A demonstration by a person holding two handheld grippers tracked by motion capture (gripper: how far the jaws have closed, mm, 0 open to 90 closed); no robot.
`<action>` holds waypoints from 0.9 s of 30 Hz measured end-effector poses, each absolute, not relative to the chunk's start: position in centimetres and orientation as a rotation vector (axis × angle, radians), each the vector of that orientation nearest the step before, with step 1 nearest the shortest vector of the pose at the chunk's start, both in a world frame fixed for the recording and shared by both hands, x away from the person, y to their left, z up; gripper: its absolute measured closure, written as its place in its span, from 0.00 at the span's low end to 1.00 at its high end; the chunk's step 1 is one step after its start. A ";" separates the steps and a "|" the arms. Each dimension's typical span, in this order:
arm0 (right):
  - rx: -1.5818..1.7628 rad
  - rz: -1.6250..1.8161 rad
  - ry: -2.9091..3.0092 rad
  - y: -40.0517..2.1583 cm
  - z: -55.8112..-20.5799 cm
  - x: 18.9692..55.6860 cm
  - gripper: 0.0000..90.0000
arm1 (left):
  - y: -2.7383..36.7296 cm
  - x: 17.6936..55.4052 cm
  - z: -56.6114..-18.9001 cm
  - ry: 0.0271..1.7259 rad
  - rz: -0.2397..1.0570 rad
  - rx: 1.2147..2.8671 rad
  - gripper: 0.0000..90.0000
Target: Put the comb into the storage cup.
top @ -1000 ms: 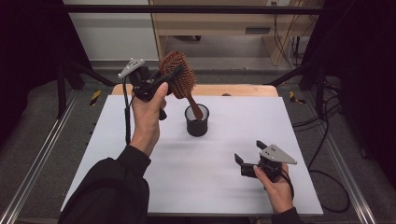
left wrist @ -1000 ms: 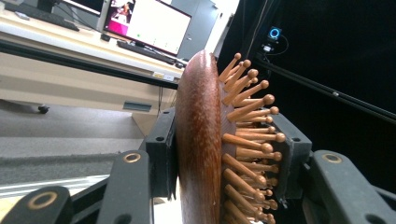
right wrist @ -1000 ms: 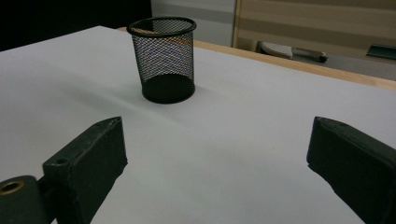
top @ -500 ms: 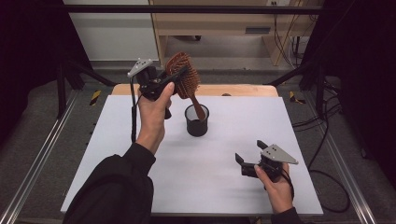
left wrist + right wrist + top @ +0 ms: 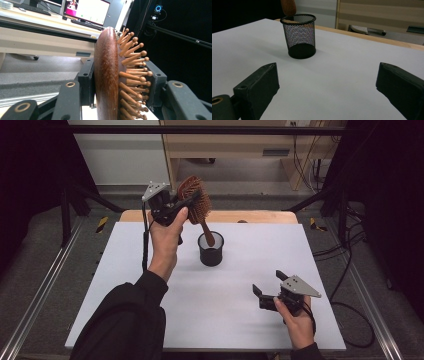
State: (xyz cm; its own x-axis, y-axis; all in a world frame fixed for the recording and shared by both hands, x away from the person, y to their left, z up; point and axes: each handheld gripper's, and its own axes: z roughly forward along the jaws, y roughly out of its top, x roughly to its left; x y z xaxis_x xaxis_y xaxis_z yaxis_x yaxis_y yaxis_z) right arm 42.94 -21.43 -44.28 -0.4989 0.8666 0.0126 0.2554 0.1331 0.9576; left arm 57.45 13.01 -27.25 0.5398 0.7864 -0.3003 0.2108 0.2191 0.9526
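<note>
left gripper [image 5: 181, 206] clamped on hairbrush [image 5: 195, 202] head, held up, handle tip over mesh cup [image 5: 210, 249] rim | step: dropping brush handle-first into cup at table [image 5: 150, 285] back-centre | next: lower straight so handle clears rim, then release | right gripper [image 5: 270, 287] jaws apart, empty, resting low near front right

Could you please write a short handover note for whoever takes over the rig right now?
Left gripper: shut on the wooden hairbrush by its head, held above the black mesh cup, handle tip at the cup's mouth.
Right gripper: open, resting low over the white table, nothing between its jaws.
Done: brush lifted over the cup.
Left: lower the handle into the cup and release.
</note>
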 end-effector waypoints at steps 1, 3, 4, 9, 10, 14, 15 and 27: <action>1.078 1.379 1.843 -21.4 -44.3 42.9 0.05 | 13.0 57.5 -27.3 0.967 0.500 1.328 0.58; 1.076 1.375 1.839 -21.4 -44.3 42.9 0.05 | 13.0 57.5 -27.3 0.965 0.504 1.329 0.58; 1.075 1.378 1.841 -21.4 -44.3 42.9 0.05 | 13.0 57.6 -27.3 0.963 0.507 1.333 0.58; 1.073 1.387 1.849 -21.4 -44.3 42.9 0.06 | 12.9 57.8 -27.5 0.963 0.517 1.341 0.58; 1.073 1.388 1.848 -21.4 -44.3 42.9 0.06 | 12.9 57.8 -27.6 0.963 0.518 1.341 0.58; 1.073 1.391 1.850 -21.5 -44.3 42.9 0.06 | 12.8 57.9 -27.7 0.961 0.530 1.347 0.58; 1.072 1.391 1.843 -21.5 -44.3 42.9 0.05 | 12.8 57.9 -27.7 0.961 0.530 1.349 0.58; 1.069 1.387 1.848 -21.4 -44.3 42.9 0.05 | 12.5 57.9 -28.0 0.950 0.533 1.361 0.58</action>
